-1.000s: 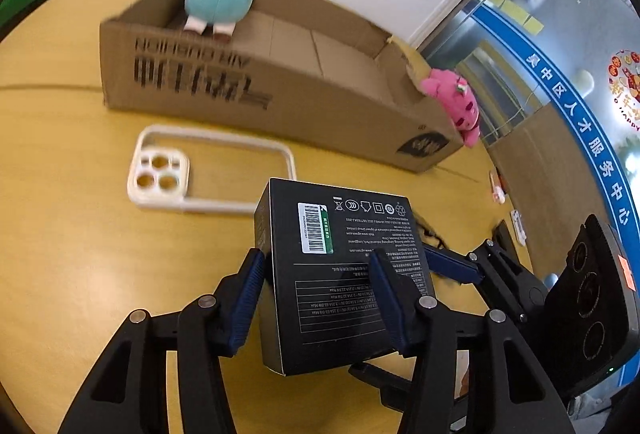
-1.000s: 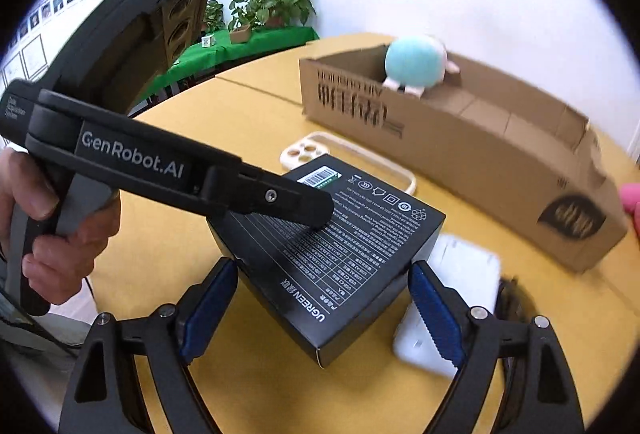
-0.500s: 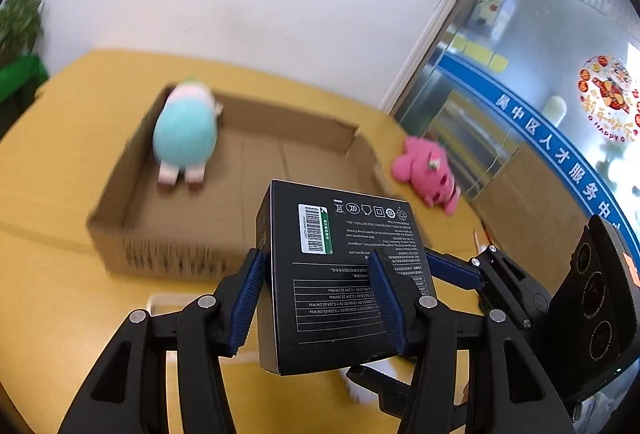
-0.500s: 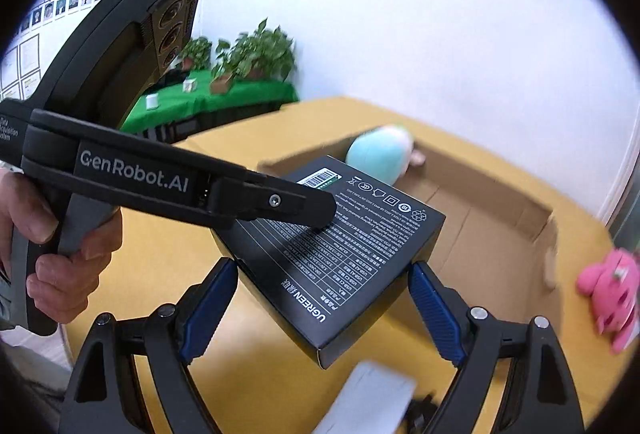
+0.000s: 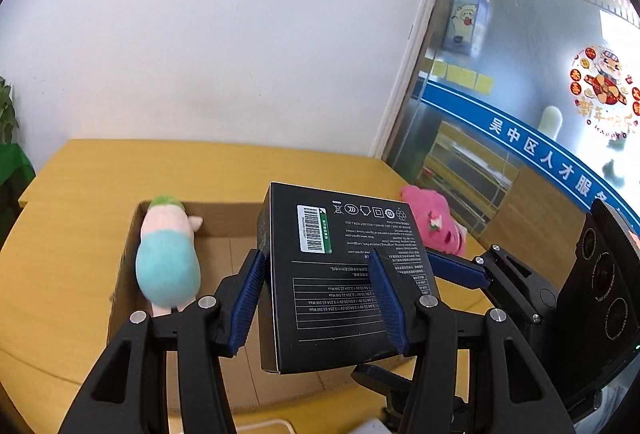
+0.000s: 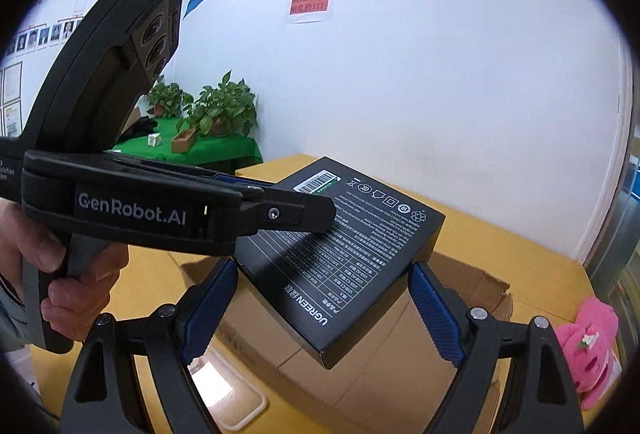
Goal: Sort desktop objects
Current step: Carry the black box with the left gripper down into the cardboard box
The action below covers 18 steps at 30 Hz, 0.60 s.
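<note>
Left wrist view: I see my left claw (image 5: 318, 296) clamped on the black box (image 5: 344, 274), one blue pad on the box's narrow left side, the other pressed on its printed top face with the barcode label. The box is up in the air, clear of the counter (image 5: 80, 186), and sits over the open cardboard box (image 5: 224, 234) below. A teal plush toy (image 5: 166, 266) lies inside that cardboard box against its left wall. A pink plush toy (image 5: 434, 224) rests on the counter beyond the cardboard box's right end, partly hidden by the black box.

From the right wrist view, my right claw (image 6: 320, 308) stands wide, with one blue pad at each side of the black box (image 6: 352, 254); both look to be touching its edges, so I read it as gripping too. The left claw (image 6: 296, 212) crosses in from the left, held in a person's hand (image 6: 52, 274). The pink plush toy (image 6: 592, 350) shows at the lower right, near the counter's right edge.
</note>
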Each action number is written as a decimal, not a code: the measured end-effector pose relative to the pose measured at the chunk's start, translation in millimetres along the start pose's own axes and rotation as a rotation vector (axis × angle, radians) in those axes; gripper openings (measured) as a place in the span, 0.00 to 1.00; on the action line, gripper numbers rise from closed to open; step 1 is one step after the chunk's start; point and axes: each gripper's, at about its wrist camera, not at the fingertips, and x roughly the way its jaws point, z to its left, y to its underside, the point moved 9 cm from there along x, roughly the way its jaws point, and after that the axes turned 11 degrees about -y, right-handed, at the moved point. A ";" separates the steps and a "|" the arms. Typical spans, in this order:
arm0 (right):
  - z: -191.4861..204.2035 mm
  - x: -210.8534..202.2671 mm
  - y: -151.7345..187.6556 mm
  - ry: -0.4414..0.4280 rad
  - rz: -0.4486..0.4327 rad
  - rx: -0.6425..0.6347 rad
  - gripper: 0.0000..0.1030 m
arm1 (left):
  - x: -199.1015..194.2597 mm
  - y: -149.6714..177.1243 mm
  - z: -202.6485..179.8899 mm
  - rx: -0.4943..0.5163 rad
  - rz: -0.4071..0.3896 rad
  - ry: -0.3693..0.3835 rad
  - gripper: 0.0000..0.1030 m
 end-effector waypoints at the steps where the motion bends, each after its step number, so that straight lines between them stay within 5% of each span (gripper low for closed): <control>1: -8.1 4.2 -6.9 0.008 -0.016 0.003 0.83 | 9.9 -0.2 0.4 0.001 0.031 0.011 0.55; 5: -18.0 25.3 -22.0 0.072 -0.006 -0.120 0.84 | 39.3 -7.5 16.0 -0.029 0.058 -0.009 0.55; 11: -61.1 92.1 0.4 -0.034 0.085 -0.007 0.84 | 102.7 3.4 45.5 -0.125 0.141 -0.026 0.50; 18: -95.0 129.2 20.7 -0.059 0.113 0.085 0.83 | 152.6 5.5 54.0 -0.138 0.187 -0.039 0.50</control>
